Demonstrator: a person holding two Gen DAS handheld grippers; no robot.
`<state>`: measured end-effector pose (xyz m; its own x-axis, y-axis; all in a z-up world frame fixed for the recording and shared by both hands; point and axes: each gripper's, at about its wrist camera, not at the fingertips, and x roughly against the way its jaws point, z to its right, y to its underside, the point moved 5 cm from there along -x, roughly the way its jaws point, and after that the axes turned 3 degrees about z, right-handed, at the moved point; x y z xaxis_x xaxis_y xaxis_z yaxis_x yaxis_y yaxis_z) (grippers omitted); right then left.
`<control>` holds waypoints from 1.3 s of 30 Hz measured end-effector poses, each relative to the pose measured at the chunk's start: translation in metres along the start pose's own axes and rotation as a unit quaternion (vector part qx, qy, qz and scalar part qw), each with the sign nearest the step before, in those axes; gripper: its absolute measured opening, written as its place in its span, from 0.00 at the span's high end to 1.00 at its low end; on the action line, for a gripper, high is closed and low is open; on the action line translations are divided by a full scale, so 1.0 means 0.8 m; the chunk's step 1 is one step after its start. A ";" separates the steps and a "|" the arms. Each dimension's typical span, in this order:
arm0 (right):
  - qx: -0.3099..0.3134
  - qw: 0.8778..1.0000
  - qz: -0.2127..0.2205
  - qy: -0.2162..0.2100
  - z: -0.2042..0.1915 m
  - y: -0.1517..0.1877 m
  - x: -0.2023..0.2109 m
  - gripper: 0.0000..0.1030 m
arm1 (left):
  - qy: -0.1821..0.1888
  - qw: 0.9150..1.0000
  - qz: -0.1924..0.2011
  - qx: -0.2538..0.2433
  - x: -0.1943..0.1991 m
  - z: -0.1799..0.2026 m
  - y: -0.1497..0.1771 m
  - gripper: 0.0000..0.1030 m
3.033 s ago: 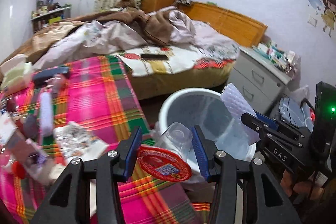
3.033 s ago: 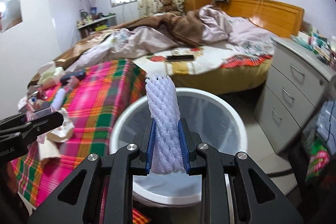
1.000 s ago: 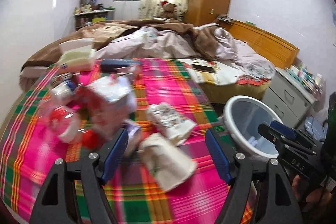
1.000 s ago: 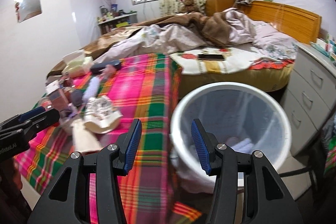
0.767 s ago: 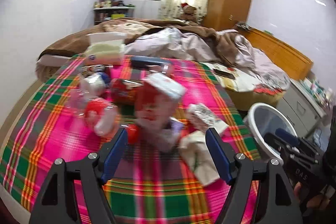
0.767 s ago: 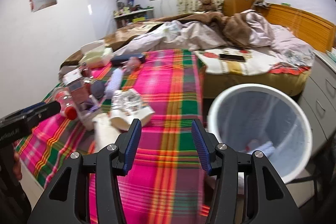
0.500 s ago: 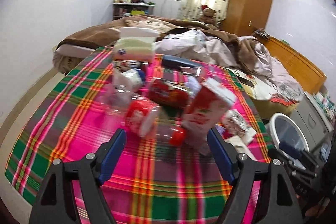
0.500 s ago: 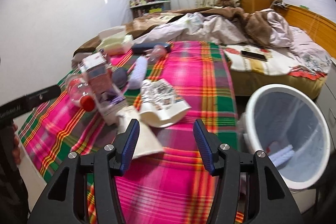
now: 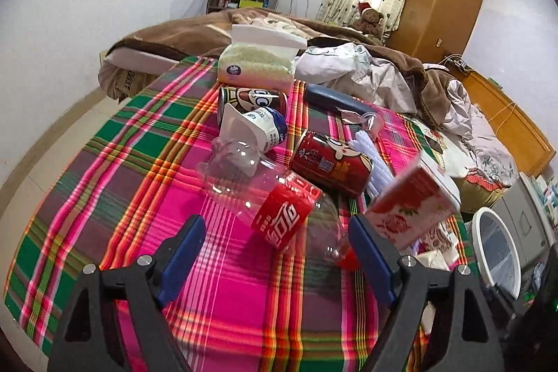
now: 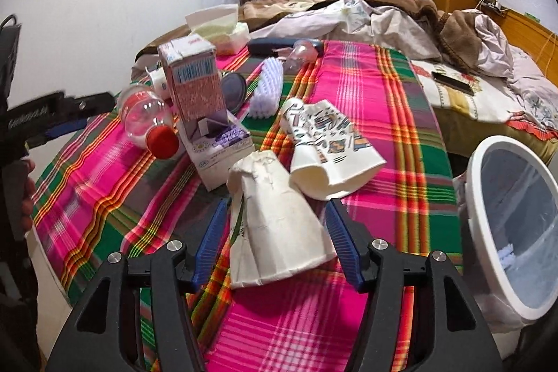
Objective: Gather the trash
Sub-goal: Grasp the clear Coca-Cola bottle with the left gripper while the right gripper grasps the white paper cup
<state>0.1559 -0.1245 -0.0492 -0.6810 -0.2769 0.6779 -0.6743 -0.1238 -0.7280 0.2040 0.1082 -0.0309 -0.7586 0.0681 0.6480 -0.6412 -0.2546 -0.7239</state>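
Right gripper (image 10: 275, 241) jaws opening, crushed white cup (image 10: 275, 222) between them, unpinched; patterned cup (image 10: 327, 145) beyond, bin (image 10: 477, 215) to its right. Left gripper (image 9: 279, 253) jaws opening; cola bottle (image 9: 272, 194) ahead, carton (image 9: 415, 201) right

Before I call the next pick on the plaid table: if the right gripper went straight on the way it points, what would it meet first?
Most likely the crushed plain paper cup. It lies between the right gripper's opening jaws, untouched. The printed paper cup lies just beyond it. Depth is hard to judge in this fisheye view.
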 end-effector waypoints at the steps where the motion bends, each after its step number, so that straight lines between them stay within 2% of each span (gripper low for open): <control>1: 0.001 1.000 -0.003 0.000 -0.002 0.001 -0.002 0.41 | 0.001 1.000 -0.001 0.001 -0.004 0.000 -0.003 0.17; 5: 0.006 1.000 -0.005 0.006 -0.005 0.003 -0.003 0.41 | 0.001 1.000 -0.012 0.021 -0.024 0.000 -0.015 0.16; 18: 0.007 1.000 -0.016 0.012 -0.002 0.002 -0.013 0.41 | -0.035 0.998 -0.051 0.015 -0.079 0.001 -0.022 0.14; 21: 0.006 1.000 -0.019 0.014 -0.004 0.002 -0.015 0.41 | -0.032 0.998 -0.057 0.010 -0.085 0.002 -0.019 0.14; 27: 0.014 0.999 -0.019 0.022 -0.007 0.003 -0.013 0.41 | -0.053 0.996 -0.076 0.005 -0.095 -0.007 -0.005 0.14; 32: 0.003 1.000 -0.019 0.023 -0.005 0.004 -0.012 0.41 | -0.058 0.996 -0.067 0.005 -0.089 -0.014 -0.005 0.15; 33: 0.002 1.000 -0.018 0.023 -0.005 0.004 -0.011 0.41 | -0.055 0.996 -0.066 0.004 -0.088 -0.014 -0.005 0.19; 34: 0.001 1.000 -0.016 0.024 -0.005 0.005 -0.010 0.42 | -0.050 0.997 -0.066 0.006 -0.088 -0.014 -0.006 0.24; 37: 0.000 1.000 -0.013 0.021 -0.005 0.003 -0.008 0.49 | -0.055 0.997 -0.062 0.004 -0.086 -0.016 -0.006 0.24; 39: -0.003 1.000 -0.010 0.021 -0.004 0.003 -0.007 0.58 | -0.051 0.997 -0.059 0.006 -0.083 -0.016 -0.005 0.25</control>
<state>0.1570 -0.1200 -0.0546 -0.6784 -0.2344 0.6963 -0.6899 -0.1227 -0.7135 0.2557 0.1171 -0.0743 -0.6621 0.0002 0.7494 -0.7233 -0.2618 -0.6389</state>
